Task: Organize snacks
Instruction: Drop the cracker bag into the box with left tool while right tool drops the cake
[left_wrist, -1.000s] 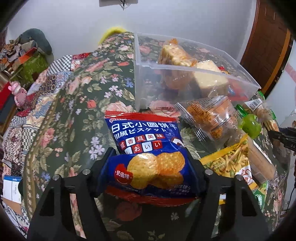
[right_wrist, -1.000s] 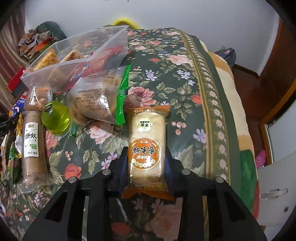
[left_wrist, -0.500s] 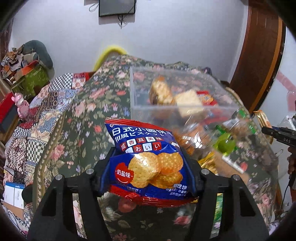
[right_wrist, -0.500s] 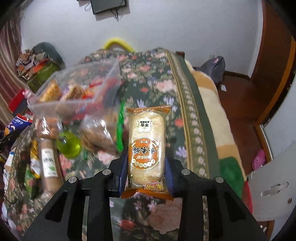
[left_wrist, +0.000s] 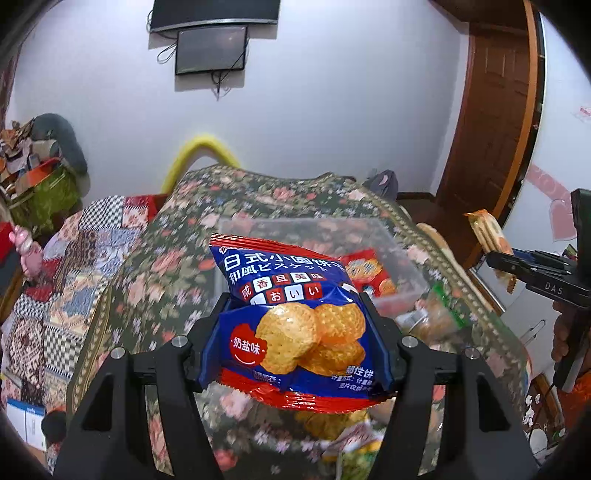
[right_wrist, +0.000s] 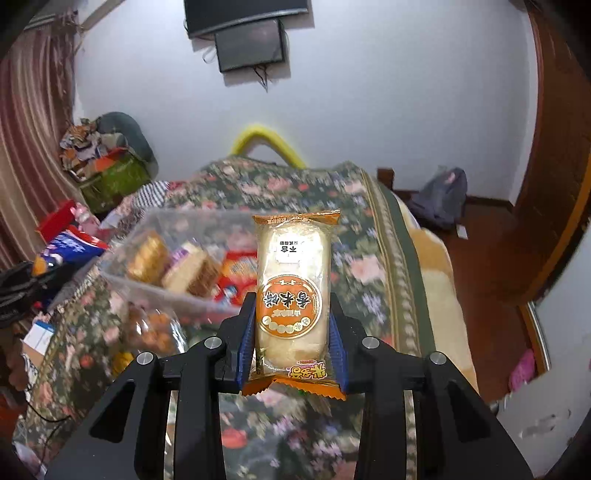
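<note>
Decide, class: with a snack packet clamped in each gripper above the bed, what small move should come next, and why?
Probably carry both forward over the clear plastic bin and lower them. The left gripper holds the blue biscuit bag, the right gripper the orange rice cake packet, and the bin already holds snacks.

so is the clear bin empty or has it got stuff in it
Not empty: the clear bin holds two wrapped cakes and a red snack packet.

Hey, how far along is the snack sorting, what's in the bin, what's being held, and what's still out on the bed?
Done: the clear bin already holds several snacks, including a red packet. In hand: the left tool grips a blue biscuit bag, the right tool an orange rice cake pack; neither is in the bin yet. Left: loose snack bags lie on the bedspread beside the bin.
</note>
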